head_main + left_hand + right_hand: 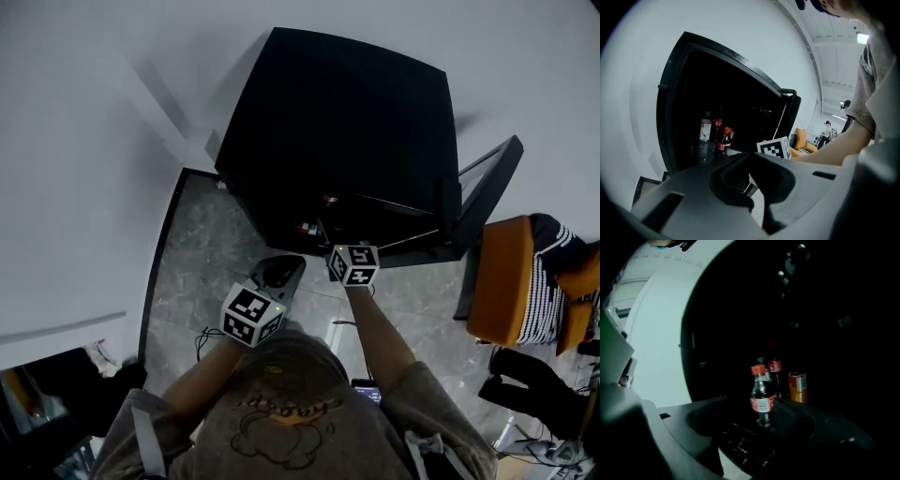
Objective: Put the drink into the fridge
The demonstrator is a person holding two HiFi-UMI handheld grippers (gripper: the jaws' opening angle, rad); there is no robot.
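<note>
The black fridge (347, 122) stands open, its door (487, 192) swung to the right. In the right gripper view a small cola bottle (762, 397) with a red cap stands upright on a dark shelf inside. My right gripper (752, 404) is open around it; the bottle sits close to the right finger (790, 416) and apart from the left one. The right gripper's marker cube (353, 264) is at the fridge mouth. My left gripper (749, 158) is shut and holds nothing; it hangs outside the fridge, and its cube (251, 314) is below left of the right one.
Behind the cola bottle stand a taller dark bottle (774, 367) and an orange can (798, 387). An orange chair (502, 281) and a seated person in a striped top (553, 267) are right of the door. Cables (202, 342) lie on the marble floor.
</note>
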